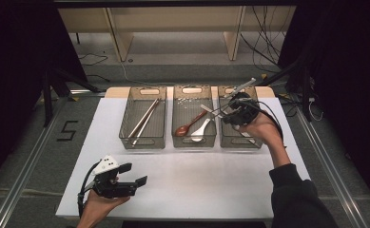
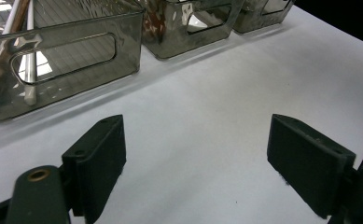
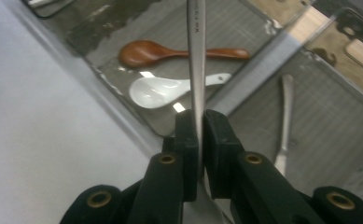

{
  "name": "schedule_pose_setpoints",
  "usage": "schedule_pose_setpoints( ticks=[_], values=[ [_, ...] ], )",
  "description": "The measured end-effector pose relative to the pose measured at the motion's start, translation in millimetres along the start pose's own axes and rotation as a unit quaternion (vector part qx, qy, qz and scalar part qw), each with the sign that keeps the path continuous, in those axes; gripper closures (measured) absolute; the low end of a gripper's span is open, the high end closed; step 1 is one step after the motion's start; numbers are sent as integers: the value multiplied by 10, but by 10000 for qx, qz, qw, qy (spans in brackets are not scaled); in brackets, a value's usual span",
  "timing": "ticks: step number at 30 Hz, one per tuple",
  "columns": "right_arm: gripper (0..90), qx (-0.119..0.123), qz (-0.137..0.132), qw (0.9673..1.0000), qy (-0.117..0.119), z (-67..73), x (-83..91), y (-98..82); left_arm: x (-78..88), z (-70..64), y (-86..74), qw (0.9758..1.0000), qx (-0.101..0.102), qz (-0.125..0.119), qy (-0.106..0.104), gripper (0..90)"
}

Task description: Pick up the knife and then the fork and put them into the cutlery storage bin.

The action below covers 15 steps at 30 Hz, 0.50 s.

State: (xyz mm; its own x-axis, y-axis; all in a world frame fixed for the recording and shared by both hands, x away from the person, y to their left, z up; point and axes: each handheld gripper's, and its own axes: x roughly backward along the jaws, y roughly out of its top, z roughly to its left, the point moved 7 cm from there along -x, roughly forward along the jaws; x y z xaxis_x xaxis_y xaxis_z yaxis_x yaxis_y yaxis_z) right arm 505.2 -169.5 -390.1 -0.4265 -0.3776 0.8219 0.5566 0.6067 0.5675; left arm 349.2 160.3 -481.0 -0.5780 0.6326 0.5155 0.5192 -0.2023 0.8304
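Note:
Three smoky clear bins stand in a row at the back of the white table [image 1: 197, 180]. My right gripper [image 1: 222, 114] hovers over the right bin [image 1: 239, 144] and is shut on the handle of a metal utensil [image 3: 197, 70]. That handle juts out past the jaws [image 3: 199, 122] toward the middle bin [image 1: 194, 142]. A brown wooden spoon [image 3: 170, 52] and a white spoon [image 3: 165, 91] lie in the middle bin. Another metal utensil [image 3: 285, 116] lies in the right bin. My left gripper [image 1: 134, 174] rests open near the table's front left, nothing between its jaws [image 2: 195, 154].
The left bin [image 1: 142, 141] holds chopsticks [image 1: 144, 121]. White tabletop stretches between the bins and the front edge. Wooden shelving and cables sit on the floor beyond the table.

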Motion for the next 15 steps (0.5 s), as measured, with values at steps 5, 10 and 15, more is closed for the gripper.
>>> schedule_pose_setpoints(
  ticks=[5,10,15],
  values=[
    [854,-258,104,9994,-187,-226,-5,-68,-2,0,0,10000,6,4,-1,192],
    [853,-508,246,9979,-333,-409,-45,-132,1,3,0,10000,15,0,-2,192],
    [853,-692,341,9961,-430,-546,-89,-185,2,7,4,10000,-4,-28,0,192]
  ],
)
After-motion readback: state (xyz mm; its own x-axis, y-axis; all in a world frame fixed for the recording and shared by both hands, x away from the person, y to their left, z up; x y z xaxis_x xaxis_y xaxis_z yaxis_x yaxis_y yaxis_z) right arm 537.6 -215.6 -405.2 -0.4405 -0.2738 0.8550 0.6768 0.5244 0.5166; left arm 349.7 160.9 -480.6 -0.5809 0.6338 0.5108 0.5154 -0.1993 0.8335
